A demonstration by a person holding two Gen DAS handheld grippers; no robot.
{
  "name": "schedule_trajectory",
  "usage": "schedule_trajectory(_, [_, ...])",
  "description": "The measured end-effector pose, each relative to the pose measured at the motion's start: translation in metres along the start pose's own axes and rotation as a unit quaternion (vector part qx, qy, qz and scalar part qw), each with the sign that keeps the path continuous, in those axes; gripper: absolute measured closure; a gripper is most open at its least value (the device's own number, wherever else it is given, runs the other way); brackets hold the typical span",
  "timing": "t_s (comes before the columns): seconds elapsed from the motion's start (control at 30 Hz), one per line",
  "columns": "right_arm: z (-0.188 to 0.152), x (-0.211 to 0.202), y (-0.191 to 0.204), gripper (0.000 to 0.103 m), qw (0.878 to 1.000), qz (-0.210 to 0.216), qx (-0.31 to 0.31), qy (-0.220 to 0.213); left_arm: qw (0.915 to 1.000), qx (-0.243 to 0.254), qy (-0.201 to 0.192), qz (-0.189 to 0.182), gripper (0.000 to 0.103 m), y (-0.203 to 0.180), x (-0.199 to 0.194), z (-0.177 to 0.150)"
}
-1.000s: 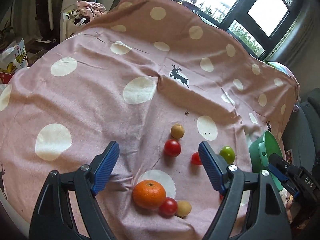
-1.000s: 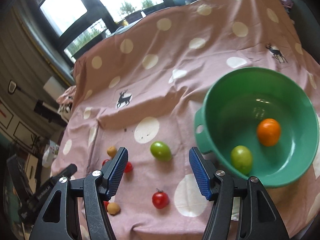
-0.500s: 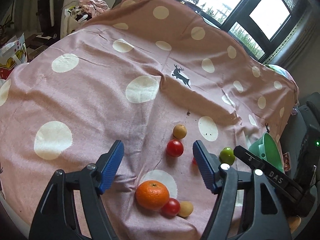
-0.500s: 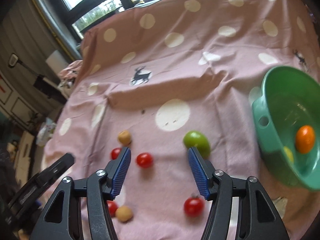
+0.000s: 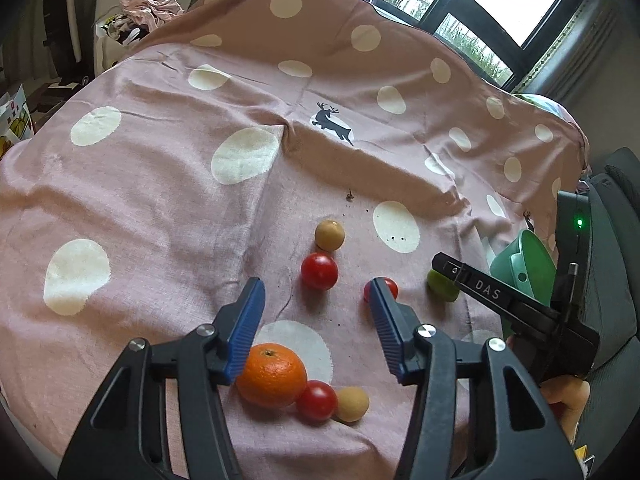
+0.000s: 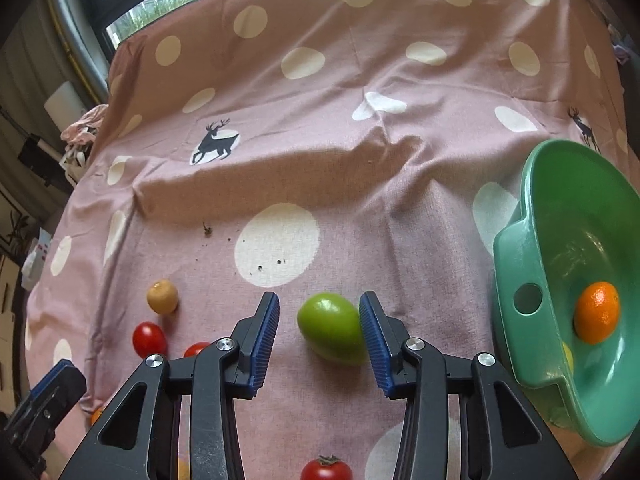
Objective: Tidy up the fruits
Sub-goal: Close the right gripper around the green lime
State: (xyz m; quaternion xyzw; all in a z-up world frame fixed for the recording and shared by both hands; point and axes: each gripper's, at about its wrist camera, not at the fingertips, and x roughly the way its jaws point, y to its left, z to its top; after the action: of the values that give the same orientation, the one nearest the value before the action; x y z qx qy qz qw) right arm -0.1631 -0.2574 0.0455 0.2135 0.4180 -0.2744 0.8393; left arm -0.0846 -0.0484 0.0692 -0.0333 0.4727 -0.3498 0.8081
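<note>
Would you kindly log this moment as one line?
right gripper: closing around green fruit | left gripper: closing, empty | green bowl: orange inside

Black plastic two-finger left gripper [image 5: 316, 320] and right gripper [image 6: 319, 338]: ribbed blue pads, silver screws, white "DAS" lettering.

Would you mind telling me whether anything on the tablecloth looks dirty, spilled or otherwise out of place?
Yes: dark crumbs speckle a white dot of the pink tablecloth, and a small stem-like scrap lies just left of them. The cloth is also rucked into a long fold across the middle. The green bowl looks tilted, though the fisheye lens may exaggerate that.
</note>
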Motion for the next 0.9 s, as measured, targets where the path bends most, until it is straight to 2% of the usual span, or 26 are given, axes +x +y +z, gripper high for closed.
schedule_trajectory(0.13, [0.0,0.009,-0.004,0.058,1.0,-0.005,0.005,0.012,1.0,0.003,0.005,-0.003,0.05,-0.002,0.002,-0.002])
schedule_trajectory(0.2, [-0.001,0.016,-0.006,0.058,1.0,0.005,0.015,0.022,1.0,0.004,0.008,-0.003,0.05,-0.003,0.003,-0.003])
schedule_trajectory(0.27, [-0.002,0.021,-0.009,0.063,0.999,0.013,0.026,0.031,0.9999,0.005,0.011,-0.004,0.05,-0.004,0.004,-0.003])
schedule_trajectory(0.4, [-0.005,0.015,-0.013,0.064,0.999,0.021,0.041,0.03,0.9999,0.007,0.015,-0.002,0.05,-0.004,0.006,-0.004])
schedule_trajectory(0.53, [-0.014,-0.001,-0.008,0.064,0.995,0.074,0.033,0.052,0.9998,0.008,0.017,0.005,0.05,-0.003,0.008,-0.004])
schedule_trajectory(0.67, [-0.033,-0.014,0.013,0.064,0.99,0.118,-0.013,0.081,0.9997,0.006,0.019,0.012,0.05,-0.002,0.01,-0.004])
schedule_trajectory(0.77, [-0.041,-0.01,0.027,0.064,0.987,0.113,-0.042,0.102,0.9996,0.006,0.021,0.017,0.05,-0.001,0.011,-0.005])
schedule_trajectory(0.9, [-0.044,0.0,0.029,0.063,0.987,0.092,-0.045,0.121,0.9995,0.007,0.023,0.02,0.05,-0.001,0.012,-0.005])
